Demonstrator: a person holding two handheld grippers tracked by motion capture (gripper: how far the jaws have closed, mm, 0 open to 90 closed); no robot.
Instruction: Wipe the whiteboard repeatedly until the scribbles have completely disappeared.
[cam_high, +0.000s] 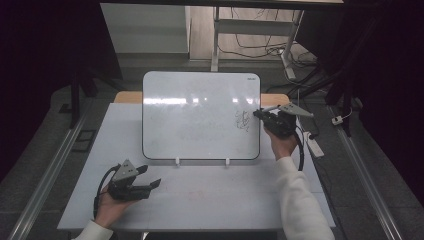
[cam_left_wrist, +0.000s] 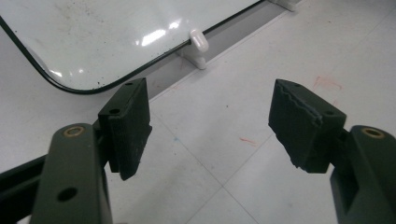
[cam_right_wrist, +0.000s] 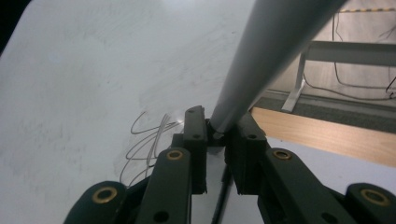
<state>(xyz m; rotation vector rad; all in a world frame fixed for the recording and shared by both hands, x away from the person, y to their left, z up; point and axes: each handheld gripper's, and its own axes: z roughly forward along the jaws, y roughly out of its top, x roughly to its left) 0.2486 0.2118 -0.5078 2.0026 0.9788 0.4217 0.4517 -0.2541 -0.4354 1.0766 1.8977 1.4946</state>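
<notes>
Whiteboard propped near upright at centre of the high view, standing on two small white clips on the white table. Black scribble near the board's right edge, right of centre in that frame. Right gripper raised against that edge, just beside the scribble, jaws pinched on a grey marker. In the right gripper view, marker barrel running from between the jaws at lower centre up to the upper right corner, thin looping lines of the scribble on the board at left of the jaws. Marker tip hidden, so contact with the board cannot be told. Left gripper low at lower left of the high view, resting near the table, well apart from the board's front edge, jaws spread with nothing between them. In the left gripper view, bare tabletop between the two pads, board's rounded corner at upper left.
</notes>
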